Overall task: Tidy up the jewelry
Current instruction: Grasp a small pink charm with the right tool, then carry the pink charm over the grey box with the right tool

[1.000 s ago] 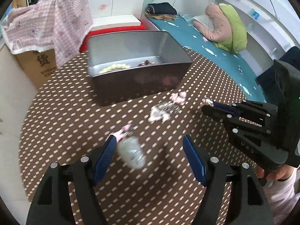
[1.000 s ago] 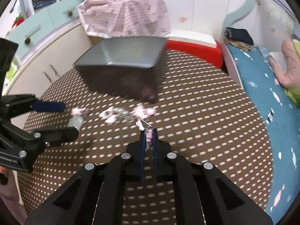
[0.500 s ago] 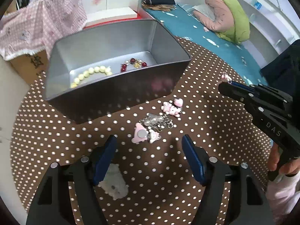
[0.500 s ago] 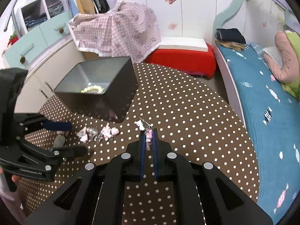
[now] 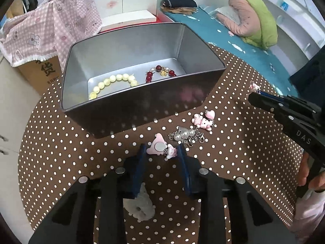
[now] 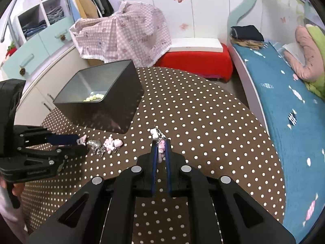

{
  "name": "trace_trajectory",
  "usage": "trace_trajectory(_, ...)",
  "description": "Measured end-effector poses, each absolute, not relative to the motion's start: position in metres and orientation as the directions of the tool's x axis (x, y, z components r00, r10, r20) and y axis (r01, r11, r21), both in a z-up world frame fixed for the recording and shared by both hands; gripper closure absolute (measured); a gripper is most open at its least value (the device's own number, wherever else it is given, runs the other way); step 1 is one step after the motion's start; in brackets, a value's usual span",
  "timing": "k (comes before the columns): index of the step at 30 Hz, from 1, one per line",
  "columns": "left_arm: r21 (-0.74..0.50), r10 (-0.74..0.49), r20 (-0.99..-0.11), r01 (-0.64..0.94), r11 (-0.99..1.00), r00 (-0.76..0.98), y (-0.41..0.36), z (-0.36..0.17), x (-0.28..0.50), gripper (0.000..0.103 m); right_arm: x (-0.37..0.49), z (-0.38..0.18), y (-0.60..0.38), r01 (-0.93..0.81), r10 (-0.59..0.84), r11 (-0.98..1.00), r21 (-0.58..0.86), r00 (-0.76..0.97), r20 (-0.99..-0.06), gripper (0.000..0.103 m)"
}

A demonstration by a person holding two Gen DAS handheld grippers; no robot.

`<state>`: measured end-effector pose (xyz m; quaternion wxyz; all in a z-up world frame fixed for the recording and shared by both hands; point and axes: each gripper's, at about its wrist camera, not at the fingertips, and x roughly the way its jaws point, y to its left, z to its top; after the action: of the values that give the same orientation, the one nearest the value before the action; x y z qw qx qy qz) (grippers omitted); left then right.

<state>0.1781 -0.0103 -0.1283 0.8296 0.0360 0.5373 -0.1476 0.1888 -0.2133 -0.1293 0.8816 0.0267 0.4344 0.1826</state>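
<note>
left wrist view: the metal box (image 5: 126, 46) on the polka-dot tabletop (image 5: 233, 158) already holds a pale bead bracelet (image 5: 113, 82) and a red bead bracelet (image 5: 162, 73), so part of the sorting looks done. still outside it lie the pink heart charm (image 5: 157, 147), a pearl chain cluster (image 5: 186, 135) and a pink figure charm (image 5: 204, 120). the left tool (image 5: 161, 152) points steeply down; its jaws have just been closing and now sit narrowly around the heart charm, blue pads at its sides, though a firm pinch cannot be confirmed.

right wrist view: the right tool (image 6: 160, 148) is fully closed on a small pink charm (image 6: 161, 146) with a dangling clasp, held just above the tabletop, apart from the box and angled downward. that piece and the loose pile are left to go in.
</note>
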Motion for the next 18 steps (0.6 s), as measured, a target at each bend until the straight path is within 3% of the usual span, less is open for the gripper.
trace_trajectory(18,-0.113,-0.23,-0.876,0.282,0.953,0.425,-0.001,-0.106,0.16,0.074,0.179,-0.114,-0.209,-0.296,0.333,0.936,0.191,0.564,-0.756,0.095)
